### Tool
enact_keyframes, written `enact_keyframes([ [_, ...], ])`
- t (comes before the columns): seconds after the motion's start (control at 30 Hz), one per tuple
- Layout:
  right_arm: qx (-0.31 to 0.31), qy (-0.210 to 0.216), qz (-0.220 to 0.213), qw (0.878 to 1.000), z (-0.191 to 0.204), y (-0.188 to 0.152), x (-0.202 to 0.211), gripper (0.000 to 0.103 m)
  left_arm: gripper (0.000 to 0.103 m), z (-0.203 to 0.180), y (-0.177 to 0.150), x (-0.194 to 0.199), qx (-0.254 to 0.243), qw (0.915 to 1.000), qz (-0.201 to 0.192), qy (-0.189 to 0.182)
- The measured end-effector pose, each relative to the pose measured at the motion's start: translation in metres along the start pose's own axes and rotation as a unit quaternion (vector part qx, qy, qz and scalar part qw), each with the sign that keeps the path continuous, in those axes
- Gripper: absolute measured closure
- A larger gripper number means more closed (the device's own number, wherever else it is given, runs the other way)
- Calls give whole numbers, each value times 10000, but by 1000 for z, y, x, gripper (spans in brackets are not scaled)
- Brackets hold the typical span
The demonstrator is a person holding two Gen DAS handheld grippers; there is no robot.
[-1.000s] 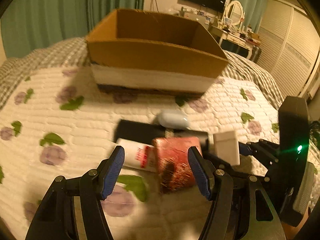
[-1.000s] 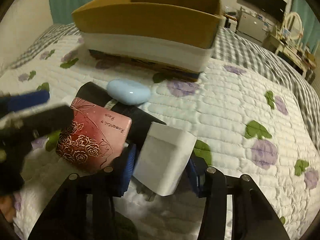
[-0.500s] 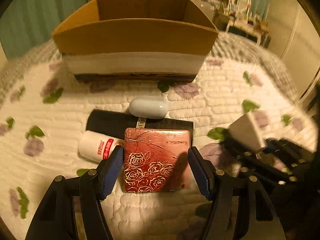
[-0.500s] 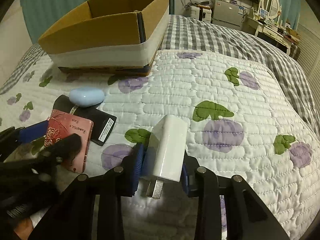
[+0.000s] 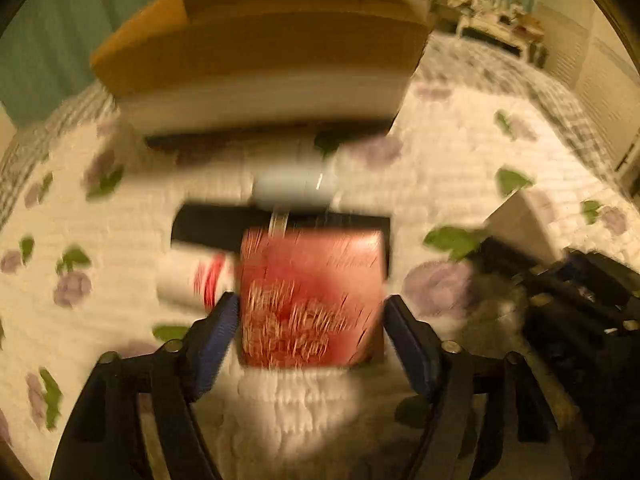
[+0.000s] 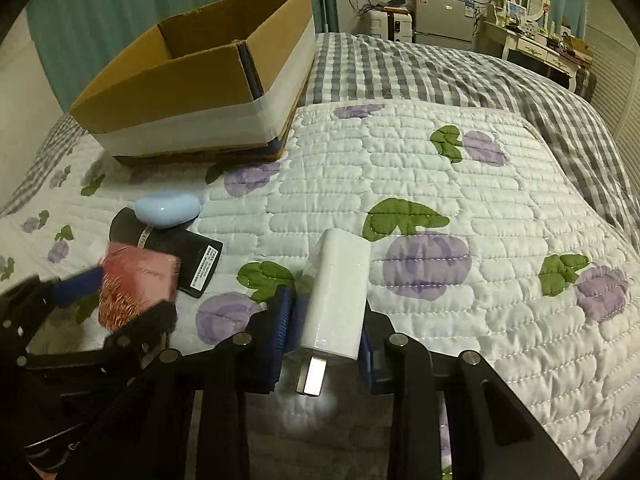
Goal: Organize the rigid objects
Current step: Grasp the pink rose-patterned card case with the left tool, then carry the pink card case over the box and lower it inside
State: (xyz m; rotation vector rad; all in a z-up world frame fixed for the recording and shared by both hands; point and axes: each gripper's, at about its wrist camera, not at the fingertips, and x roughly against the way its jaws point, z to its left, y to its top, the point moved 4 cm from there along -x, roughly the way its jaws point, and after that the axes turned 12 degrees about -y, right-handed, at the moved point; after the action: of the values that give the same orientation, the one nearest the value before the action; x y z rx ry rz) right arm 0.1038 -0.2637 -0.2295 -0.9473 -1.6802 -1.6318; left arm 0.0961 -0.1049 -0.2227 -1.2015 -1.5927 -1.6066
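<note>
Left wrist view badly motion-blurred. Left gripper (image 5: 310, 320) fingers (image 5: 218, 330) spread wide, one either side of the red rose-patterned case (image 5: 310, 300); a small gap shows on the right side, the left looks about at the case's edge, contact not clear through the blur. Case lies on the quilted bed cover (image 5: 460, 152), overlapping the black flat object (image 5: 216, 228) behind it. White tube with red print (image 5: 192, 280) lies just left of the case, partly under it. Pale blue oval case (image 5: 294, 188) rests at the far edge of the black object. Cardboard box (image 5: 260, 52) stands beyond, open top, white band round its lower half.

Right wrist view sharp. Right gripper (image 6: 324, 340) fingers (image 6: 280, 328) closed against the sides of the white charger block (image 6: 336, 296), plug prongs pointing back toward the camera; block held just above the bed cover (image 6: 480, 208). To the left: red case (image 6: 136, 280), black object (image 6: 184, 252), blue oval case (image 6: 166, 210), with the left gripper (image 6: 120, 300) around the red case. Cardboard box (image 6: 192, 92) at far left on the bed, well apart from the charger.
</note>
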Motion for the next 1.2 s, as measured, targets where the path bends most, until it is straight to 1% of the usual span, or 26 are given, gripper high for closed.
enact_keyframes([
  [0.03,-3,-2,-4,10000,0,0,1,74,22,6,-4,-12,228,9992,253,-202],
  [0.07,3,-12,-9,10000,1,1,1,75,22,17,-4,-17,577,9969,210,-497],
  [0.1,16,-29,-17,10000,1,1,2,75,24,25,-3,-16,839,9940,135,-695],
  [0.13,22,-42,-30,10000,0,1,3,76,27,29,-2,-11,984,9919,37,-798],
  [0.23,6,-97,-93,9999,-4,-1,10,80,41,31,-6,-1,874,9931,-71,-775],
  [0.37,-21,-140,-145,9998,-8,-3,16,80,41,39,-10,9,893,9905,-190,-1027],
  [0.43,58,-172,-196,9996,-4,-3,20,80,42,42,-10,15,899,9899,-273,-1060],
  [0.47,81,-179,-211,9996,-4,-4,22,81,45,43,-11,20,874,9900,-329,-1056],
  [0.5,106,-189,-229,9995,-4,-5,24,81,48,43,-13,24,843,9901,-370,-1061],
  [0.53,122,-200,-246,9994,-3,-6,27,81,74,44,-14,29,813,9900,-416,-1079],
  [0.57,127,-206,-259,9994,-3,-6,29,81,79,42,-16,34,792,9882,-400,-1251],
  [0.67,107,-230,-305,9992,-4,-8,36,81,82,38,-16,39,666,9886,-398,-1288],
  [0.77,91,-251,-330,9991,-4,-11,41,81,82,39,-17,38,735,9871,-333,-1385],
  [0.83,108,-266,-341,9990,-3,-13,43,81,83,42,-16,35,901,9838,-311,-1516],
  [0.9,125,-279,-353,9989,-2,-15,44,81,90,44,-16,36,1126,9771,-307,-1777],
  [0.93,127,-281,-361,9989,-1,-15,46,81,91,44,-16,38,1141,9769,-326,-1780],
  [0.97,120,-279,-381,9988,-2,-16,49,81,92,42,-15,44,1070,9793,-392,-1673],
  [1.0,106,-270,-406,9988,-2,-16,52,81,92,41,-13,47,1031,9800,-431,-1644],
  [1.1,44,-253,-444,9987,-5,-17,60,81,93,37,-11,58,938,9796,-504,-1705],
  [1.2,45,-254,-499,9984,-4,-17,68,81,93,34,-7,72,805,9820,-710,-1555],
])
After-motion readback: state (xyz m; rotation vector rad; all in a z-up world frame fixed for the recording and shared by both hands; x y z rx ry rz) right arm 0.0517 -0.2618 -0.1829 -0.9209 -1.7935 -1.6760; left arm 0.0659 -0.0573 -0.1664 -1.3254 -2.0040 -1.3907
